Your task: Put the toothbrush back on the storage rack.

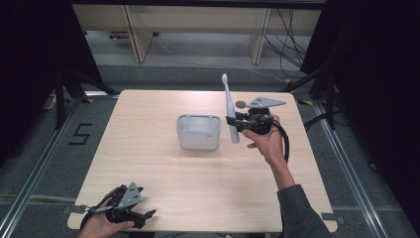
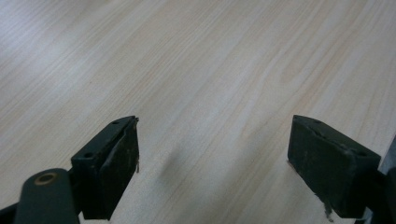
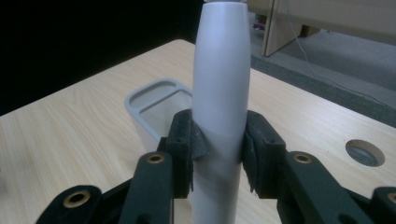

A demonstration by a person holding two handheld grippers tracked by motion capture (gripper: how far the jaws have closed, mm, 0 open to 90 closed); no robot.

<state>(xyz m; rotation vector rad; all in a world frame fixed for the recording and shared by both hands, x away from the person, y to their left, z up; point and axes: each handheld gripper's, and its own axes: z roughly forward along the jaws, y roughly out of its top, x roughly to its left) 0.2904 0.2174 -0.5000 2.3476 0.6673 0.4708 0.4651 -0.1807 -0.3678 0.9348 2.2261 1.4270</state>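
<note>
One table, one toothbrush, one holder, two grippers

Toothbrush handle clamped between the jaws: smooth matt grey plastic. Holder behind the jaws: matt grey plastic. Table ahead of the jaws: pale wood-grain laminate, satin sheen.

Grey floor, black curtains (both sides), pale wooden furniture behind
</note>
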